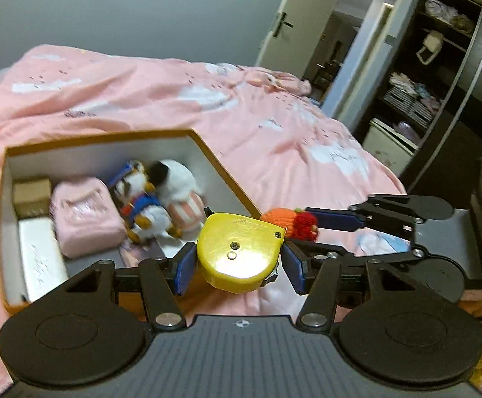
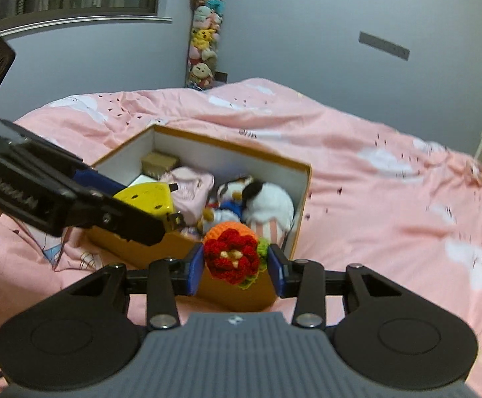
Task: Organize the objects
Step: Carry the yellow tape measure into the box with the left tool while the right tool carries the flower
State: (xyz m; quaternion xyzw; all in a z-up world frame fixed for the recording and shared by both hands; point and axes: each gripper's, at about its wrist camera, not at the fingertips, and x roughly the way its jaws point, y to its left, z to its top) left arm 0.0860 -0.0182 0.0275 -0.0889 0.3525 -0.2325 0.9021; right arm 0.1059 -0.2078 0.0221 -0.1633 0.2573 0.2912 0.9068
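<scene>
Claws grip: left claw (image 1: 239, 265) tape measure (image 1: 239, 248), right claw (image 2: 236, 268) crocheted flower (image 2: 232, 255).

Bed (image 2: 373, 182) under pink cloud-print cover; on it, open orange-rimmed box (image 2: 234, 147)

Plush toys (image 1: 154, 199) in the box (image 1: 221, 169) smeared by motion blur; faces unreadable, and they overlap one another. Yellow tape measure (image 1: 241, 248) hides the box's near corner in the left wrist view. Shelf contents (image 1: 410, 99) at far right too small and soft to identify, possibly folded clothes.
</scene>
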